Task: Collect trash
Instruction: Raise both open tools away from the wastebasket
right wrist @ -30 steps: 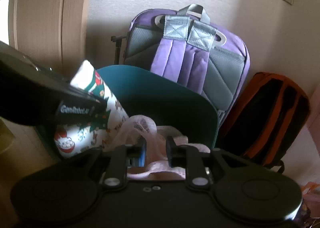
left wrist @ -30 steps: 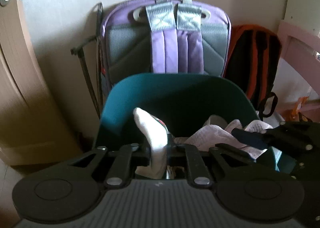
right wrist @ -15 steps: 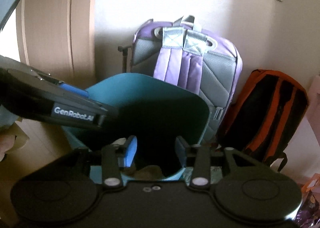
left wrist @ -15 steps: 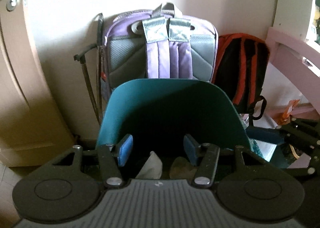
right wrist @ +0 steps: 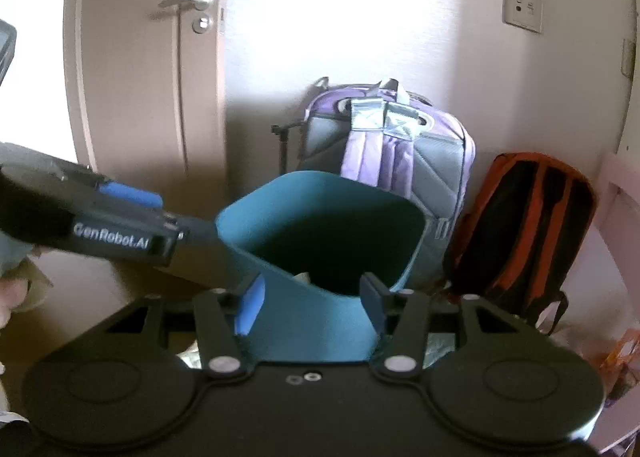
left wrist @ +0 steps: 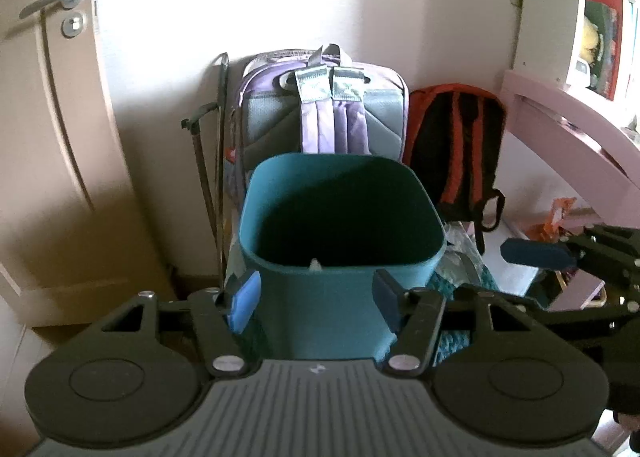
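both the left gripper [left wrist: 316,299] and right gripper [right wrist: 312,303] have just been opening, jaws wide with nothing between them, since the trash [left wrist: 315,263] now lies inside the teal bin [left wrist: 340,285] at twelve o'clock.

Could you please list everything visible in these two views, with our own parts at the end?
bin: one, teal, on the floor ahead of both tongs, a pale scrap showing inside
purple backpack: one, purple and grey, against the wall behind the bin
orange backpack: one, black and orange, right of the purple one
door: one, beige, metal handle, left of the bags
wall socket: one, white, high on the wall
shelf unit: one, pink and white, far right
left tongs: one, black with blue pads, open, empty, jaws just opened
right tongs: one, black with blue pads, open, empty, jaws just opened
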A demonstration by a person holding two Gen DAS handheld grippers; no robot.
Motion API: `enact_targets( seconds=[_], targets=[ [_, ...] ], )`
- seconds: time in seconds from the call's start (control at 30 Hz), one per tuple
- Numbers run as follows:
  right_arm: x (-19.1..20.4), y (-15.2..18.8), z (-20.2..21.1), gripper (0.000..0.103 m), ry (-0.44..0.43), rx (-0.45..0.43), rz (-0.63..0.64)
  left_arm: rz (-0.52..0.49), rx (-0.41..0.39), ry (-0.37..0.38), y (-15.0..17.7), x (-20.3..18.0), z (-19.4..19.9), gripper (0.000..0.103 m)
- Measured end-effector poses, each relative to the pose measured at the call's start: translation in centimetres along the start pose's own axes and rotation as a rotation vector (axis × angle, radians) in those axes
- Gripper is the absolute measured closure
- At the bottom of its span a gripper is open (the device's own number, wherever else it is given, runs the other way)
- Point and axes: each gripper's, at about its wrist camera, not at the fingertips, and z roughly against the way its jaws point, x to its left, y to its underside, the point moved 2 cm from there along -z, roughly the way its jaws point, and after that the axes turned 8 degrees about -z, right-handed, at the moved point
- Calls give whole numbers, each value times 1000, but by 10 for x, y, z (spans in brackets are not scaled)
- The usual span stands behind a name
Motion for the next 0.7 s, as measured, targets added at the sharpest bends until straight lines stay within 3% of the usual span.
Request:
enact_targets(
  seconds=[0.23,0.4,0.53,0.7],
  targets=[
    [21,25,30,47,-61,-2,-34,14,6,15,42,-2,35,41],
    [32,52,40,45,-108,15,-67,42,18,13,75,-1,48,35],
    [40,79,40,44,-136,40,-101,107,29,34,103,7,52,21],
    [46,112,32,43,-175,67,-138,127,20,23,139,14,54,15]
  ],
)
